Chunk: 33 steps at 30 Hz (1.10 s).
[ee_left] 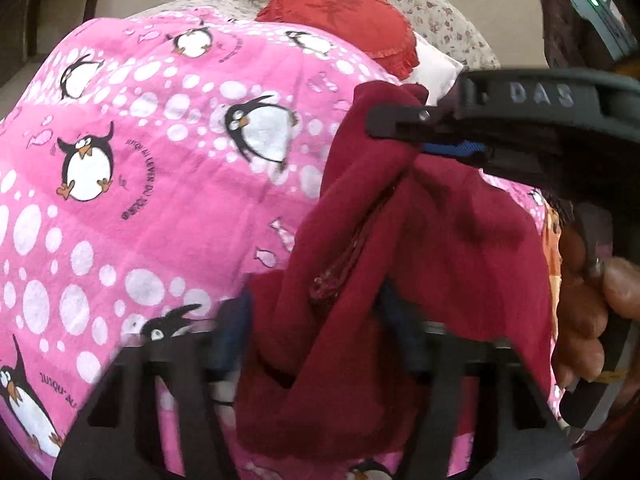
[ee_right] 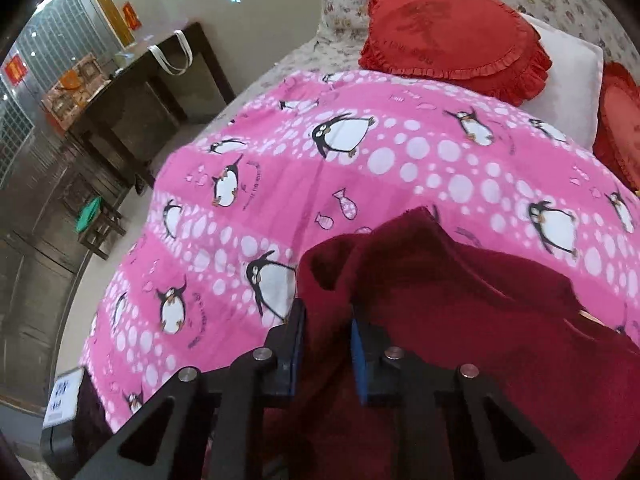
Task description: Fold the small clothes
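The pink penguin blanket (ee_right: pixel 360 152) covers the bed, red cushions (ee_right: pixel 452 36) at its far end. My dark red garment (ee_right: pixel 460 280) lies bunched at the near edge: soft, light, floppy, best held by its hems. My right gripper (ee_right: pixel 325 332) is clamped on a fold. My left gripper (ee_left: pixel 316 320) has cloth between its jaws; whether it pinches, I cannot tell.

Home bedroom; bed (ee_right: pixel 280 68) with penguin blanket (ee_right: pixel 360 168), heart cushions (ee_right: pixel 452 36)

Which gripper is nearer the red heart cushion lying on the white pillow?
Right. The right gripper, pinching the dark red garment, sits ahead of the left gripper, toward the red heart cushion; the left grips the garment further back.
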### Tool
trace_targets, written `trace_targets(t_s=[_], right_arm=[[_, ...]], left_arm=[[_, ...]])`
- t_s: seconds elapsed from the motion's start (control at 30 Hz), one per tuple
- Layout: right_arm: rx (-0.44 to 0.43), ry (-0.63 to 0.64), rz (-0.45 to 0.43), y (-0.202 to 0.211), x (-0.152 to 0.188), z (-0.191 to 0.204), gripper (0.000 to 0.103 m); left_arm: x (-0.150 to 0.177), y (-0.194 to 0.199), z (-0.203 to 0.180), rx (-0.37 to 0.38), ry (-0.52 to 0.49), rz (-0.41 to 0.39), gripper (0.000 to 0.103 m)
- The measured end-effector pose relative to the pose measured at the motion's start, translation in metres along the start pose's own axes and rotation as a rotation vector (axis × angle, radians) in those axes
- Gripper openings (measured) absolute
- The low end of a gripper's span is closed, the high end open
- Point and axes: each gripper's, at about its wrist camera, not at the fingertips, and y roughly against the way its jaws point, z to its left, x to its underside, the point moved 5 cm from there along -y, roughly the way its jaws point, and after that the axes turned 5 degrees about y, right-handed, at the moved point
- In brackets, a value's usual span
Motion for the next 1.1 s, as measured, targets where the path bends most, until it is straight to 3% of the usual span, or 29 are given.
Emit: trace_targets(t_s=[0.07, 0.17, 0.23, 0.27, 0.3, 0.37, 0.67, 0.77, 0.83, 1.1], right_arm=[[-0.009, 0.002, -0.008, 0.008, 0.003, 0.0, 0.019], [-0.041, -0.038, -0.036, 0.021, 0.006, -0.006, 0.02], [-0.053, -0.059, -0.04, 0.025, 0.007, -0.008, 0.04], [-0.055, -0.064, -0.042, 0.027, 0.006, -0.007, 0.06], [-0.053, -0.065, -0.044, 0.029, 0.005, -0.005, 0.072], [-0.034, -0.059, -0.036, 0.031, 0.004, -0.002, 0.075], [-0.007, -0.015, 0.089, -0.013, 0.002, 0.012, 0.075], [0.016, 0.023, 0.034, -0.008, 0.008, 0.009, 0.045], [-0.027, 0.007, -0.006, 0.008, 0.013, 0.0, 0.032], [-0.099, -0.056, -0.181, 0.12, 0.041, -0.054, 0.023]], left_arm=[[-0.002, 0.004, -0.003, -0.012, -0.008, -0.015, 0.035], [-0.002, 0.015, -0.013, -0.02, -0.044, -0.043, 0.031], [-0.002, 0.018, -0.017, -0.031, -0.07, -0.057, 0.03], [-0.001, 0.02, -0.02, -0.034, -0.079, -0.062, 0.03], [0.0, 0.022, -0.024, -0.037, -0.088, -0.067, 0.03], [0.003, 0.025, -0.027, -0.041, -0.101, -0.075, 0.03], [0.01, 0.027, -0.04, -0.06, -0.125, -0.07, 0.03], [0.011, 0.031, -0.048, -0.04, -0.127, -0.061, 0.03], [0.011, 0.037, -0.058, -0.016, -0.133, -0.058, 0.03], [0.033, 0.055, -0.156, 0.109, -0.302, -0.043, 0.03]])
